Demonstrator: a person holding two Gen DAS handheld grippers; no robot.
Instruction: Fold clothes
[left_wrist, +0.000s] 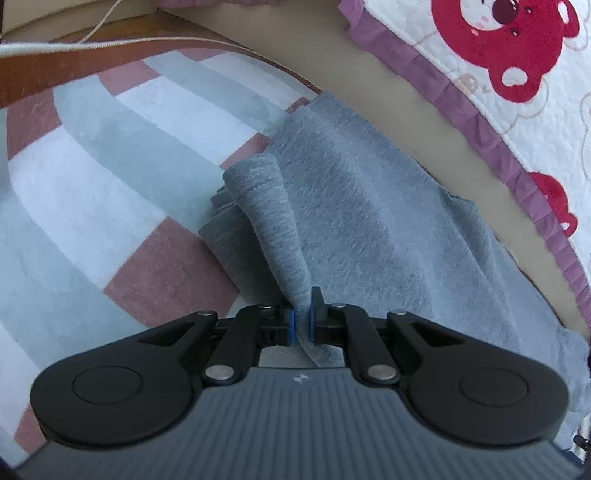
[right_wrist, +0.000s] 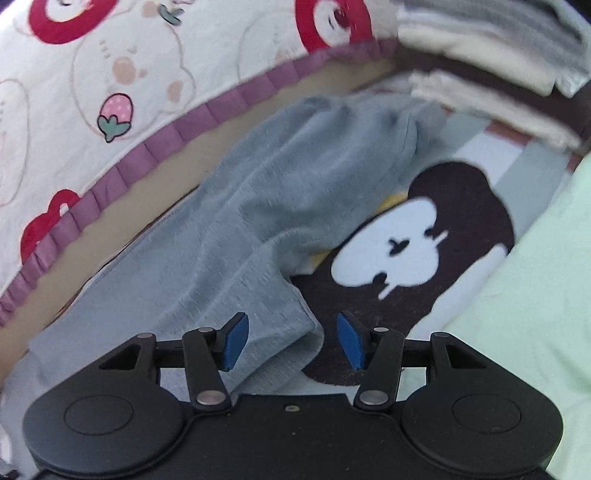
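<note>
Left wrist view: left gripper (left_wrist: 302, 317) is pinching a gathered fold of the grey garment (left_wrist: 354, 229), blue pads closed on the cloth with fabric showing between them. The pinched strip is rising from a rolled, stitched hem edge (left_wrist: 255, 170) and draping straight into the jaws. The rest of the garment is lying spread over the striped rug (left_wrist: 110, 155), its far side running along the bed base (left_wrist: 424, 122) under the bear-print quilt (left_wrist: 517, 74). Judgement: soft, light knit, limp, is sagging rather than holding shape; not slippery on the rubber pads; best held at a hem or corner, where the stitching is giving the pads something thicker

Right wrist view: right gripper (right_wrist: 291, 339) is standing open, 2 blue pads well apart, holding nothing. A hemmed corner of the grey garment (right_wrist: 258, 221) is sitting between the jaws, nearer the left pad, not clamped. The cloth is running away from the tool toward the quilt edge, partly covering a dark mat with a white figure (right_wrist: 424, 236). Folded stack (right_wrist: 480, 55) is sitting at top right, pale green fabric (right_wrist: 535, 277) at the right edge. Judgement: that corner hem is the obvious grab point here
</note>
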